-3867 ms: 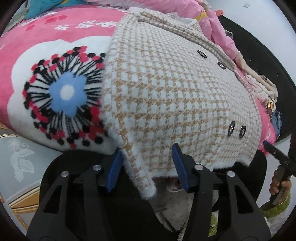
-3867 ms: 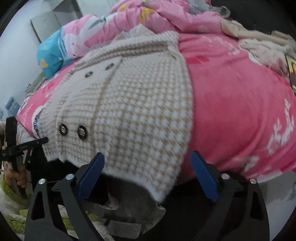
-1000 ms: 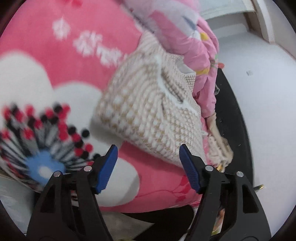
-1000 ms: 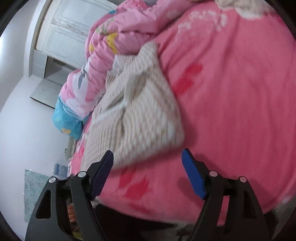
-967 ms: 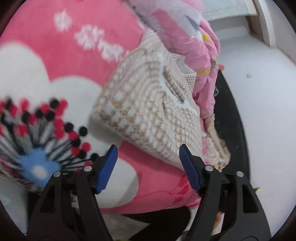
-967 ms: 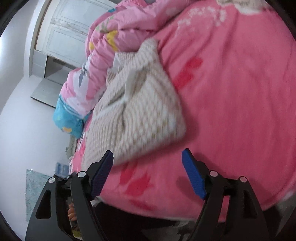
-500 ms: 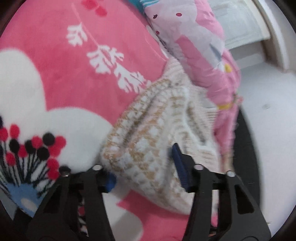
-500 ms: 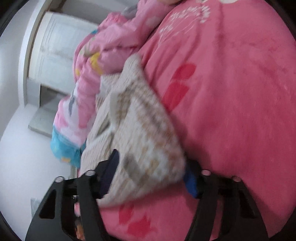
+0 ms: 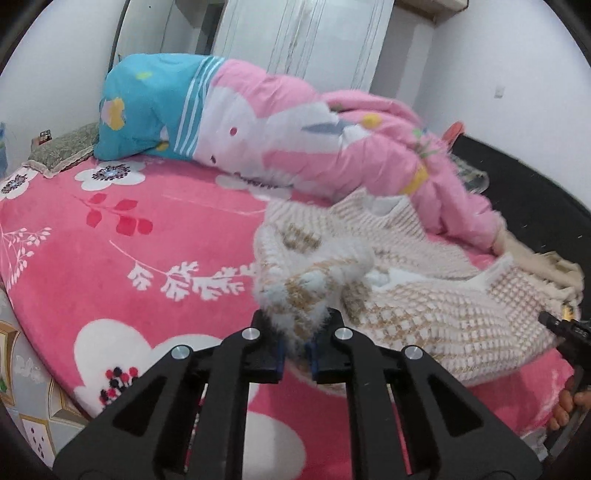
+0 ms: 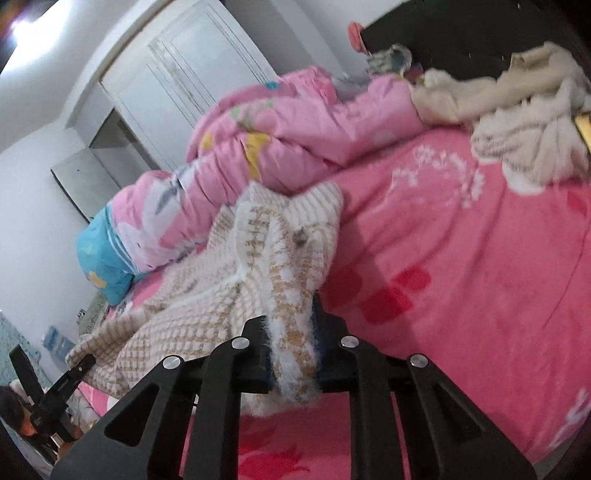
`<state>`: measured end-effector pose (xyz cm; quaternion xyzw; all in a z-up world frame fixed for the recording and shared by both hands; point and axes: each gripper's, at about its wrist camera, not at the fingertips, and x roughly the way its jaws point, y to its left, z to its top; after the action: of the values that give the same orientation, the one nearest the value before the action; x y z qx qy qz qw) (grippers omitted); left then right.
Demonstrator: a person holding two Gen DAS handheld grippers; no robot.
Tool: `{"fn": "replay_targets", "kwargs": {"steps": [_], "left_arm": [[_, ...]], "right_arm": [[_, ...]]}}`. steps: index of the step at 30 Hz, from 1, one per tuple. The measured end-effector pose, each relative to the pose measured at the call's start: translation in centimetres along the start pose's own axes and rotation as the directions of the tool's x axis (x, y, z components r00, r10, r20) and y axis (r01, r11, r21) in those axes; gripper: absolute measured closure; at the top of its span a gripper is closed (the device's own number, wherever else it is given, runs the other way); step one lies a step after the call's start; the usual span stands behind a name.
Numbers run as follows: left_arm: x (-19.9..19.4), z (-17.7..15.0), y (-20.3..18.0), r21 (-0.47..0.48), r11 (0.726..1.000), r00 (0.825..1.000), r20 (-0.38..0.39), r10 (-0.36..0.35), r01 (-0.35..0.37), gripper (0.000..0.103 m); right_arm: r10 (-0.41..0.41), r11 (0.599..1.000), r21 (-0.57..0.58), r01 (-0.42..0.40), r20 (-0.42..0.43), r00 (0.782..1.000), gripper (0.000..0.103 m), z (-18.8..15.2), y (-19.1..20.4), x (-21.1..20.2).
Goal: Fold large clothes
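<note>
A fluffy beige-and-white houndstooth coat lies folded on the pink flowered blanket. My left gripper is shut on the coat's near left corner, which bunches up between the blue pads. In the right wrist view the coat runs away to the left, and my right gripper is shut on its near right corner. The other gripper's tip shows at the right edge of the left wrist view and at the lower left of the right wrist view.
A pink quilt with a blue end is rolled along the back of the bed, touching the coat's far edge. Cream clothes lie heaped at the far right by a black headboard. White doors stand behind.
Both grippers have moved in onto the folded coat's near corners and shut on them. The corners are now pinched and lifted, and both views have tilted up toward the wall.
</note>
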<state>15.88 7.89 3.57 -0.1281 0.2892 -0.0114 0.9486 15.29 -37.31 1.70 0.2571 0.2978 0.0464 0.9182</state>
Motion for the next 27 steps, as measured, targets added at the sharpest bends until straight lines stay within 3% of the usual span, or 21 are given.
{"fn": "replay_targets", "kwargs": {"steps": [5, 8, 10, 11, 13, 14, 15, 16, 17, 19, 20, 23, 25, 27], "left_arm": [[-6.0, -1.6, 1.4, -0.003, 0.996, 0.995, -0.042, -0.089, 0.089, 0.094], [-7.6, -4.3, 3.7, -0.059, 0.989, 0.982, -0.122, -0.144, 0.138, 0.089], [-6.2, -6.2, 5.7, -0.115, 0.981, 0.960, -0.216, -0.181, 0.159, 0.083], [-4.4, -7.6, 7.4, -0.188, 0.967, 0.931, -0.291, -0.221, 0.171, 0.074], [-2.0, -9.5, 9.9, -0.279, 0.953, 0.895, -0.384, -0.227, 0.122, 0.060], [-1.3, -10.4, 11.4, -0.316, 0.946, 0.887, -0.415, -0.204, 0.069, 0.060], [-1.2, -10.8, 12.4, -0.351, 0.934, 0.883, -0.414, -0.220, 0.069, 0.059], [-1.5, -11.0, 13.2, -0.395, 0.915, 0.883, -0.395, -0.252, 0.084, 0.055], [-1.9, -11.0, 13.7, -0.422, 0.901, 0.888, -0.372, -0.270, 0.098, 0.048], [-3.8, -10.2, 14.7, -0.436, 0.894, 0.927, -0.283, -0.246, 0.105, 0.037], [-4.6, -9.6, 14.8, -0.416, 0.903, 0.942, -0.248, -0.225, 0.106, 0.036], [-5.7, -7.9, 13.2, -0.313, 0.943, 0.963, -0.202, -0.182, 0.112, 0.035], [-5.7, -7.1, 10.9, -0.217, 0.969, 0.966, -0.201, -0.165, 0.120, 0.035], [-4.7, -6.6, 8.0, -0.103, 0.988, 0.964, -0.226, -0.140, 0.119, 0.033]], "right_arm": [[0.066, 0.998, -0.001, -0.066, 0.003, 0.998, 0.088, -1.8, -1.3, -5.6], [0.127, 0.992, 0.026, -0.126, -0.042, 0.991, 0.086, -4.3, -3.5, -7.5], [0.142, 0.989, 0.054, -0.136, -0.140, 0.980, 0.083, -6.0, -5.7, -6.1], [0.136, 0.989, 0.086, -0.121, -0.203, 0.970, 0.081, -6.8, -6.8, -5.0], [0.110, 0.983, 0.180, -0.045, -0.375, 0.921, 0.076, -8.8, -9.8, -2.1], [0.122, 0.973, 0.231, -0.025, -0.419, 0.900, 0.073, -9.5, -11.1, -1.5], [0.170, 0.959, 0.280, -0.050, -0.423, 0.890, 0.072, -9.8, -11.9, -1.5], [0.208, 0.945, 0.317, -0.077, -0.406, 0.890, 0.065, -9.7, -12.4, -2.1], [0.195, 0.949, 0.306, -0.073, -0.387, 0.901, 0.055, -9.3, -12.4, -3.1], [0.110, 0.971, 0.237, -0.034, -0.318, 0.942, 0.045, -8.0, -11.9, -5.5], [0.085, 0.976, 0.216, -0.022, -0.285, 0.955, 0.045, -7.4, -11.5, -6.6], [0.014, 0.991, 0.133, 0.016, -0.219, 0.976, 0.045, -5.8, -9.0, -8.2], [0.010, 0.999, 0.032, -0.003, -0.207, 0.978, 0.045, -5.7, -5.6, -8.1], [0.017, 0.996, -0.084, -0.039, -0.252, 0.968, 0.045, -6.4, -1.4, -6.5]]}}
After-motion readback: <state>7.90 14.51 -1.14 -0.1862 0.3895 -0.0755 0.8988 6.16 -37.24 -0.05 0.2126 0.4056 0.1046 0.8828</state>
